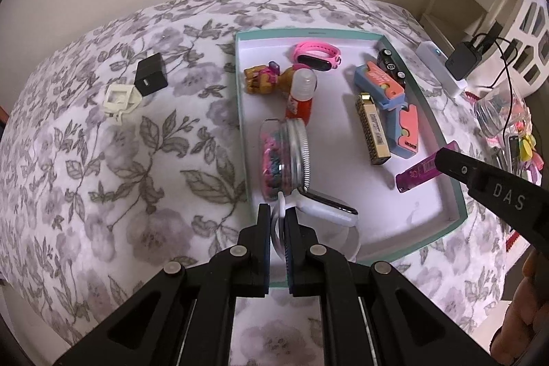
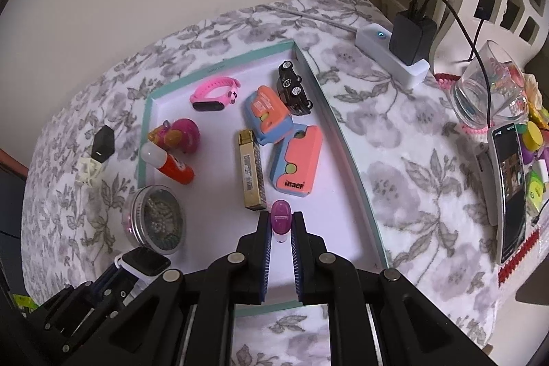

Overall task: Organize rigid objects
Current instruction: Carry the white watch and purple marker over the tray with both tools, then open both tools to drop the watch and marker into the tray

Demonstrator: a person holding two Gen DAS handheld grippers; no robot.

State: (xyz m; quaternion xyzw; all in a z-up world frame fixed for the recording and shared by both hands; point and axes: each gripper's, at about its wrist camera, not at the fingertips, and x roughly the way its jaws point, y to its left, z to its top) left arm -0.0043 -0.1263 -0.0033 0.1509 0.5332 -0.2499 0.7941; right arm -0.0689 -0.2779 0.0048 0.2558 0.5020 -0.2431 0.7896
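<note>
In the left wrist view, I am holding the left gripper [image 1: 277, 222] clamped on the white smartwatch [image 1: 329, 211] at lower centre, over the tray [image 1: 459, 204] edge. In the right wrist view, the right gripper [image 2: 281, 228] is gripping the purple tube [image 2: 281, 220] at centre, above the tray floor.

Left gripper [image 1: 278, 218]: matte black plastic, two flat parallel fingers [image 1: 262, 239] with blue-edged pads, angular linkage arms joined by round silver pins. Right gripper [image 2: 280, 228]: identical build, same silver pins and blue-edged pads. White lettering "DAS" is printed on its black finger.
</note>
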